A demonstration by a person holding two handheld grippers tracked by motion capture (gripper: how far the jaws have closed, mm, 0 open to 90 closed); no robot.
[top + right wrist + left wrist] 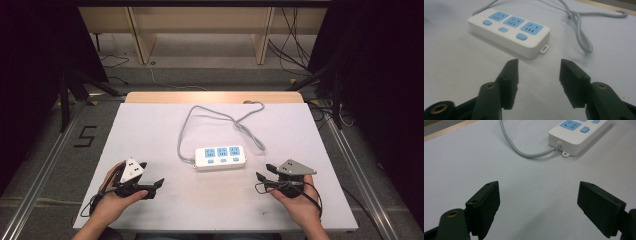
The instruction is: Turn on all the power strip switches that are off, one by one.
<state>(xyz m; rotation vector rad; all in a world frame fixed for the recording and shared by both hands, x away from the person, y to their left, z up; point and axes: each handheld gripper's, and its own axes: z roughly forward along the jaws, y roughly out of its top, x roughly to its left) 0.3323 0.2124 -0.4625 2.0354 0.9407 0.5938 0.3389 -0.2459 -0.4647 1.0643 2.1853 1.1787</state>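
Note:
A white power strip (220, 157) with three blue sockets and blue switches lies flat at the middle of the white table (150, 125). Its grey cable (210, 116) loops away toward the far edge. My left gripper (151, 180) rests low at the near left, open and empty, its jaws pointing toward the strip (579, 135). At the near right my right gripper (265, 172) is open with nothing between its jaws, aimed at the strip (509, 31), which lies a short way ahead. The cable (579, 22) curls past the strip's right side.
The white sheet covers a wooden tabletop (215, 96) showing along the far edge. Beyond it stand wooden furniture legs (142, 35) and floor cables (295, 45). Metal rails (45, 165) flank the table, and a "5" mark (85, 136) lies on the floor at left.

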